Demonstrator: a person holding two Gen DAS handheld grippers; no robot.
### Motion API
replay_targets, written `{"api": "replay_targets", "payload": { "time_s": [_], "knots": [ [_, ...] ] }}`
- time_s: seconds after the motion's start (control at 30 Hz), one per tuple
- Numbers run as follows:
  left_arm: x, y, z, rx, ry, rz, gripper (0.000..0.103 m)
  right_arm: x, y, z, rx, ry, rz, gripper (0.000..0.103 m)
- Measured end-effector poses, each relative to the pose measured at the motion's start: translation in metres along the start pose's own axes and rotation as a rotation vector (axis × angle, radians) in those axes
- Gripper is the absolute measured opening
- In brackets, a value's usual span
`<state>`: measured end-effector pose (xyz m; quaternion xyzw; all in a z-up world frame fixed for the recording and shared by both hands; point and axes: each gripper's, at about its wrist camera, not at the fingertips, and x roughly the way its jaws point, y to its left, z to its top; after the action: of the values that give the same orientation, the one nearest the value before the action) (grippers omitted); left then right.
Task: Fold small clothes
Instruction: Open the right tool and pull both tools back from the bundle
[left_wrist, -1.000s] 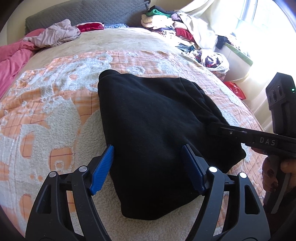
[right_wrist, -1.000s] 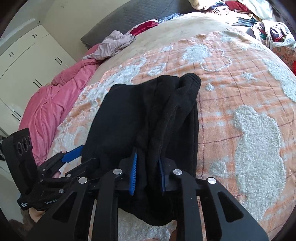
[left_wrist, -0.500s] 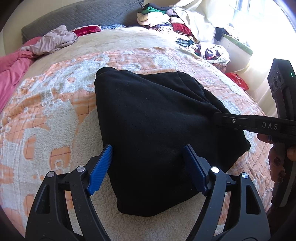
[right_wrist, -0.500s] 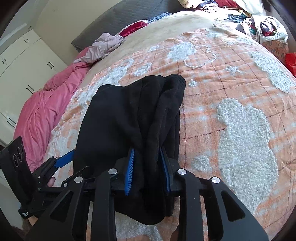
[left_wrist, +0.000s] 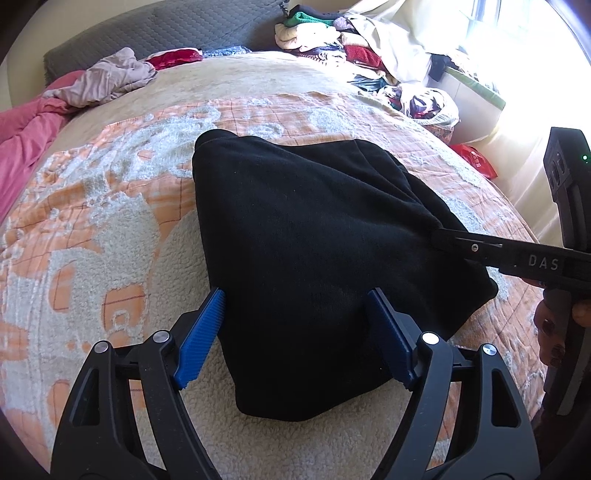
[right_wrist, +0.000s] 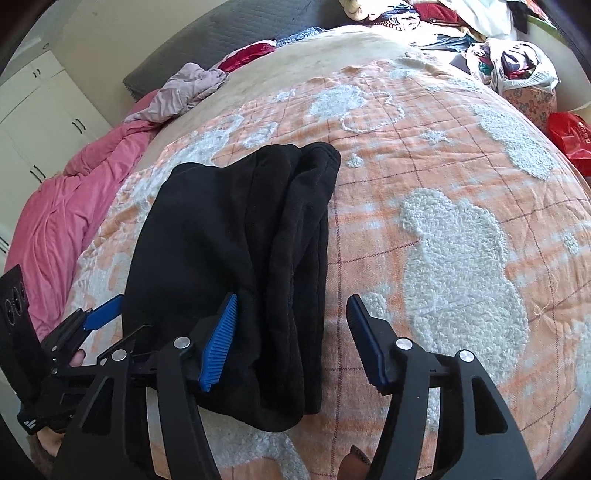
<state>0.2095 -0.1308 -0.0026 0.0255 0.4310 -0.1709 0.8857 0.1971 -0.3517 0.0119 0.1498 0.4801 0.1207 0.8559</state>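
Observation:
A black fleece garment (left_wrist: 314, 251) lies folded on the orange and white blanket (left_wrist: 110, 229). My left gripper (left_wrist: 295, 332) is open, its blue pads either side of the garment's near end. In the right wrist view the garment (right_wrist: 236, 251) shows several stacked folds along its right edge. My right gripper (right_wrist: 291, 339) is open, with the folded edge lying between its pads. In the left wrist view its arm (left_wrist: 498, 254) reaches in from the right and touches the garment's right edge. The left gripper also shows in the right wrist view (right_wrist: 99, 325) at the lower left.
A pink duvet (right_wrist: 66, 206) and a mauve garment (left_wrist: 107, 79) lie at the bed's far left. A heap of clothes (left_wrist: 332, 40) and a full bag (left_wrist: 424, 103) sit at the far right. A red bag (right_wrist: 569, 140) lies beside the bed.
My right gripper was shut on the garment's folded edge and has opened, letting it go. The garment now rests on the blanket. My left gripper has stayed open around the near end.

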Motion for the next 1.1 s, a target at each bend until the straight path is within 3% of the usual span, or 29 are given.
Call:
{"api": "replay_targets", "payload": {
  "time_s": [0.33, 0.43, 0.67, 0.77, 1.1],
  "knots": [
    [-0.006, 0.007, -0.006, -0.043, 0.015, -0.034, 0.075, -0.002, -0.001, -0.005, 0.008, -0.028, -0.006, 0.063],
    [-0.008, 0.008, -0.006, -0.050, 0.013, -0.038, 0.075, -0.005, -0.004, -0.007, 0.021, -0.028, -0.016, 0.071],
    [-0.013, 0.015, -0.005, -0.078, 0.014, -0.048, 0.075, -0.012, -0.007, -0.012, 0.042, -0.043, 0.002, 0.072],
    [-0.015, 0.018, -0.005, -0.089, 0.009, -0.044, 0.082, -0.016, -0.008, -0.017, 0.058, -0.061, -0.017, 0.083],
    [-0.027, 0.022, -0.005, -0.114, -0.015, -0.032, 0.093, -0.034, -0.002, -0.031, 0.036, -0.145, -0.048, 0.084]
  ]
}}
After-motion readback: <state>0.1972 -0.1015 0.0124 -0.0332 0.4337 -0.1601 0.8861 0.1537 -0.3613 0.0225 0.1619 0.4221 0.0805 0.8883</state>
